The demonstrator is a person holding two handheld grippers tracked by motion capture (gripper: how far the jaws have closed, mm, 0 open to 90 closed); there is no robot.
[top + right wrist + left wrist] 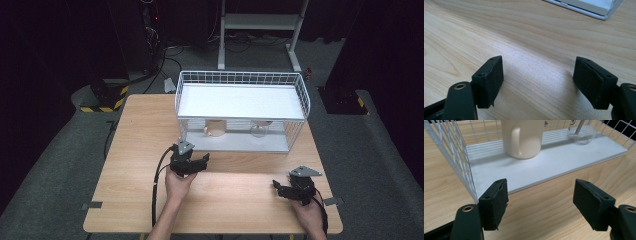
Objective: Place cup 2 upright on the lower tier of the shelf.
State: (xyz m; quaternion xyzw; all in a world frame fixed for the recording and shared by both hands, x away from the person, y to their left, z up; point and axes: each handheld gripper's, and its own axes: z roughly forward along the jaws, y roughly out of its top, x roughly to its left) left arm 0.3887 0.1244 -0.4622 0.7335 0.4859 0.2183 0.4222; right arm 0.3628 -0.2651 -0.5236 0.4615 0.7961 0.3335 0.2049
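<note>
The left gripper [202,161] sat just short of the wire rack [240,112], its jaws spread wide with nothing between them, aimed at the cream mug [522,137] on the rack's lower white shelf [544,167]. A sensible stance, I'd say: the open front of that shelf was the only way in, so the approach had to come low and level. The mug stood upright near the shelf's left end, handle turned towards the gripper; what it held could not be seen. Further right on the same shelf stood a clear glass vessel [582,135], seemingly with a slim stick in it. The upper shelf lay bare. Over on the right, the right gripper [281,188] rested low over the wooden table [529,32], jaws likewise wide and empty, well apart from the rack, apparently waiting.
</note>
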